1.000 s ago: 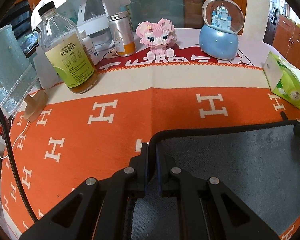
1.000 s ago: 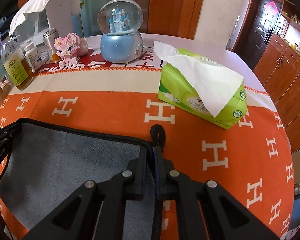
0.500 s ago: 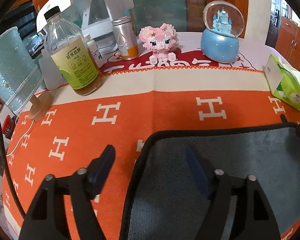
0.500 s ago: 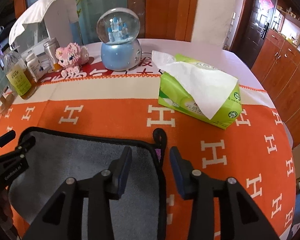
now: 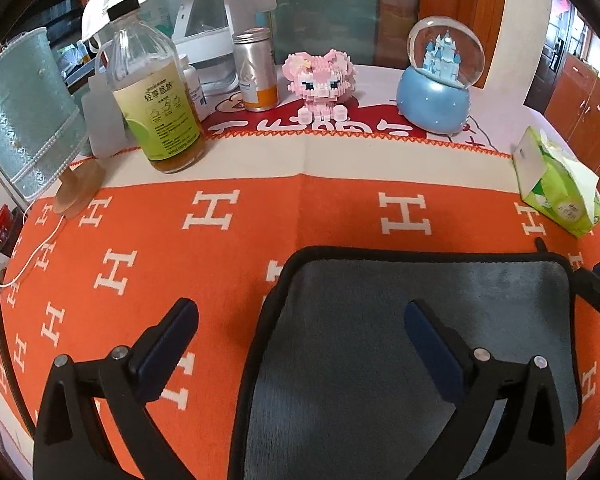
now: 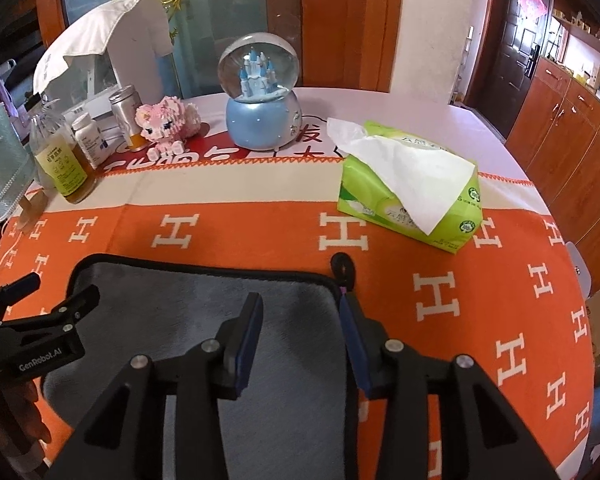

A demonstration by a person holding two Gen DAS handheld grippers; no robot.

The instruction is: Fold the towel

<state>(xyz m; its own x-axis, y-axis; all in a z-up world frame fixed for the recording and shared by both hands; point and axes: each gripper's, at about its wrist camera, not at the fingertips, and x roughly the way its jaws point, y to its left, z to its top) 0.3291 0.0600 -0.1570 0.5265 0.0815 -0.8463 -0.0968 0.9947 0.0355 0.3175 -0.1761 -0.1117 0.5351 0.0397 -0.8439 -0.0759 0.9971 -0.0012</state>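
Left tool (image 5: 300,320) wide, right tool (image 6: 300,312) wide, both empty. Grey black-edged towel (image 5: 440,312) flat on bench (image 5: 140,248), long axis left-right, loop (image 6: 343,267) far-right.

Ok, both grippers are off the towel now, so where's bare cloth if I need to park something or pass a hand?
Two free patches of orange cloth: left of the grey towel, below the juice bottle; and right of the towel, in front of the tissue pack. A bare strip also runs between the towel's far edge and the cream band. The far row is crowded: bottle, can, pink figure, snow globe.
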